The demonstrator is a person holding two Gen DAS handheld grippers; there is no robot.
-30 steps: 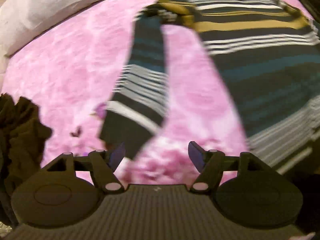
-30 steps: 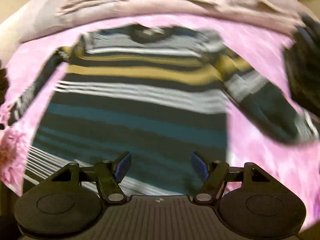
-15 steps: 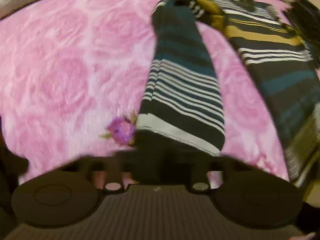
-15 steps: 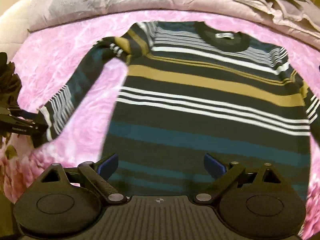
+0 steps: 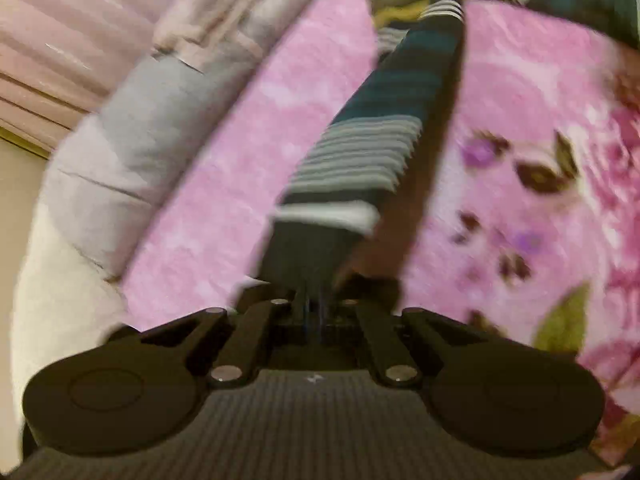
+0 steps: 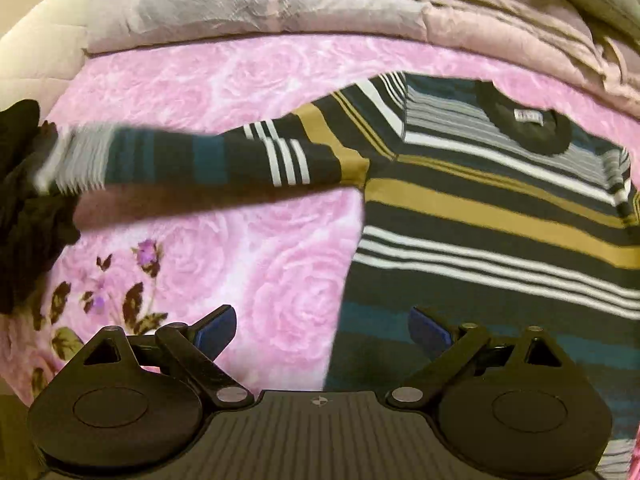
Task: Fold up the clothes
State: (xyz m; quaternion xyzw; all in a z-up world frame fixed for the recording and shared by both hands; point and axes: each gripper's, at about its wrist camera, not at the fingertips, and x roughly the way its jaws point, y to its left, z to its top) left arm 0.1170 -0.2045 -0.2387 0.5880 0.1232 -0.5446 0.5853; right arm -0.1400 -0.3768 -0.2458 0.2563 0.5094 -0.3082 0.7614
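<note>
Plainly, from the left side of the bed to the right:

Dark heap at far left: a crumpled black garment (image 6: 24,208) lies at the bed's left edge, just beside the lifted cuff.

Left gripper: the black two-finger left gripper (image 5: 314,304) has its jaws pressed together, pinching the dark cuff of the sleeve.

Sleeve: the long striped knit sleeve (image 6: 224,156) is raised off the bed and stretched nearly level, casting a shadow on the cover below; its long axis runs straight away from the left jaws toward the shoulder.

Sweater body: the dark knit sweater with white, mustard and teal stripes (image 6: 500,216) lies flat, collar toward the pillows and hem toward the onlooker, to the right of the sleeve.

Right gripper: the black right gripper with blue pads (image 6: 322,332) hovers with jaws spread wide, holding nothing, over the sweater's left side edge near the hem.

Key relation: the body lies to the right of the held cuff, so I judge a fold would carry the sleeve rightward across the chest; the left hand alone has hold of it.

Surface: a pink rose-printed bed cover (image 6: 248,264), soft.

Room: folded mauve and grey quilts (image 6: 320,4) are stacked along the far edge.
</note>
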